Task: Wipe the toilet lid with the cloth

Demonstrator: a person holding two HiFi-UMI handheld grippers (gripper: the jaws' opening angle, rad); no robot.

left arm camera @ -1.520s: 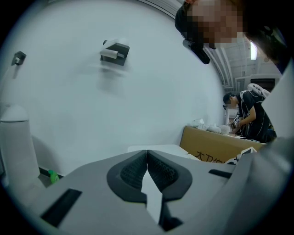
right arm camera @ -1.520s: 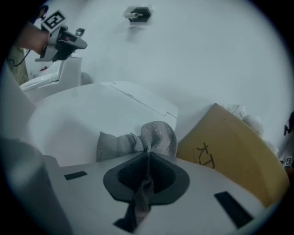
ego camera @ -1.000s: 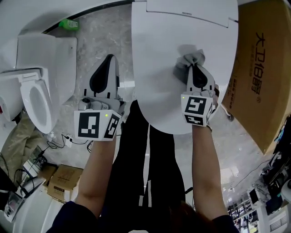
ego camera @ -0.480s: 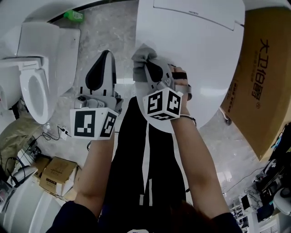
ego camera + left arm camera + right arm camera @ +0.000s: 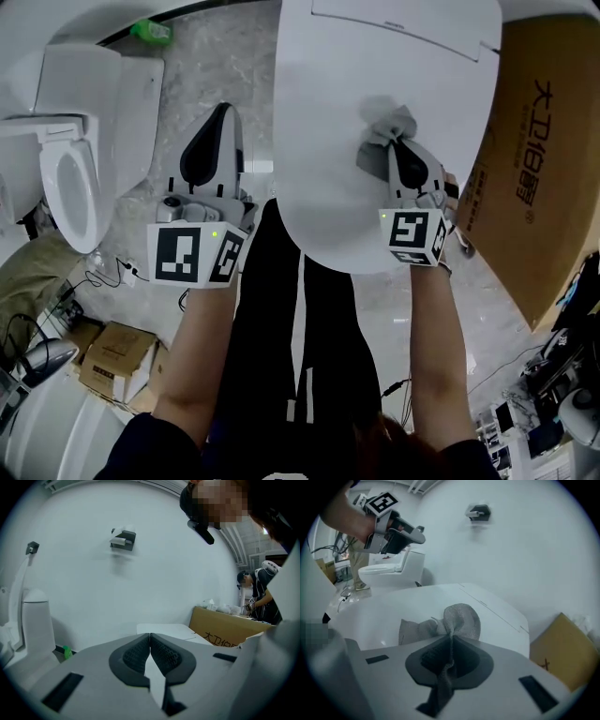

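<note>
The white toilet lid [image 5: 328, 112] fills the upper middle of the head view. A grey cloth [image 5: 382, 141] lies bunched on its right half. My right gripper [image 5: 398, 142] is shut on the cloth, which bulges out past the jaws [image 5: 457, 620] and rests on the lid [image 5: 393, 611]. My left gripper [image 5: 217, 117] hovers left of the lid over the floor, shut with nothing in it; in the left gripper view its pads [image 5: 150, 656] meet.
A second white toilet [image 5: 70, 169] with its seat open stands at the left. A large cardboard box [image 5: 539, 141] leans at the right of the lid. Small boxes and cables [image 5: 112, 361] lie on the grey floor at the lower left.
The right gripper has swept the cloth from the lid's left edge back over to its right half. The left gripper has held its place.
</note>
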